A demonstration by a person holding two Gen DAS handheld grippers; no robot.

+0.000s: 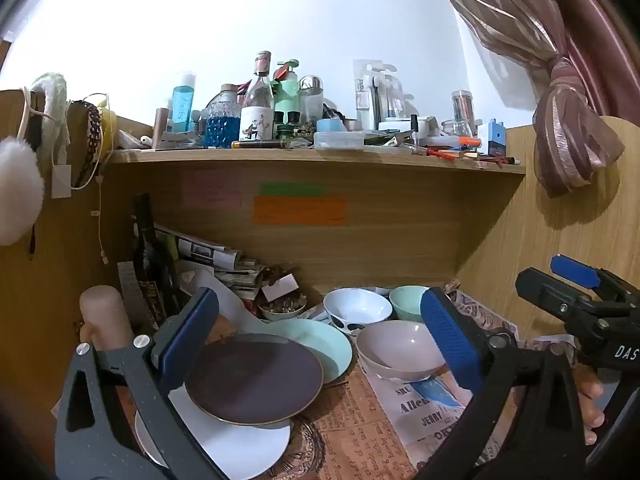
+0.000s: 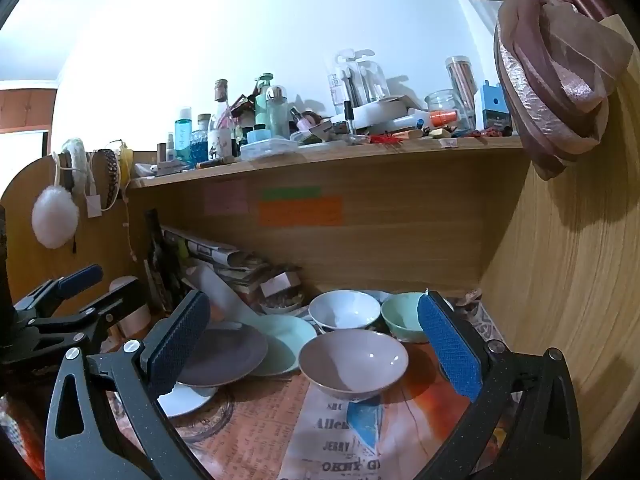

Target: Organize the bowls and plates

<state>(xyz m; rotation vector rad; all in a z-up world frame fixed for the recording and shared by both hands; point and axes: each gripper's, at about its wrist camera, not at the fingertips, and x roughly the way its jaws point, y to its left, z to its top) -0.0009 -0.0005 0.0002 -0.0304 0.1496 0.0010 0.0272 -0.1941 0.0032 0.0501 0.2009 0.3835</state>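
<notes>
Sorting scarcely begun: at lower left, the brown plate (image 1: pixel 254 380) overlaps the white plate (image 1: pixel 224 440) and green plate (image 1: pixel 320 344); at centre right, three bowls (image 1: pixel 396 350) sit loose; left gripper (image 1: pixel 320 344) and right gripper (image 2: pixel 316 348) gape empty.

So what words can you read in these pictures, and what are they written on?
"Allen", "JERRY": newspaper spread under the bowls; its other print is cut off or too small.
"DAS": black body of the right gripper, seen from the left wrist camera; the rest is cut off.
Sticky notes on the wooden back panel: writing too faint.
Bottle labels on the shelf: too blurred.
</notes>
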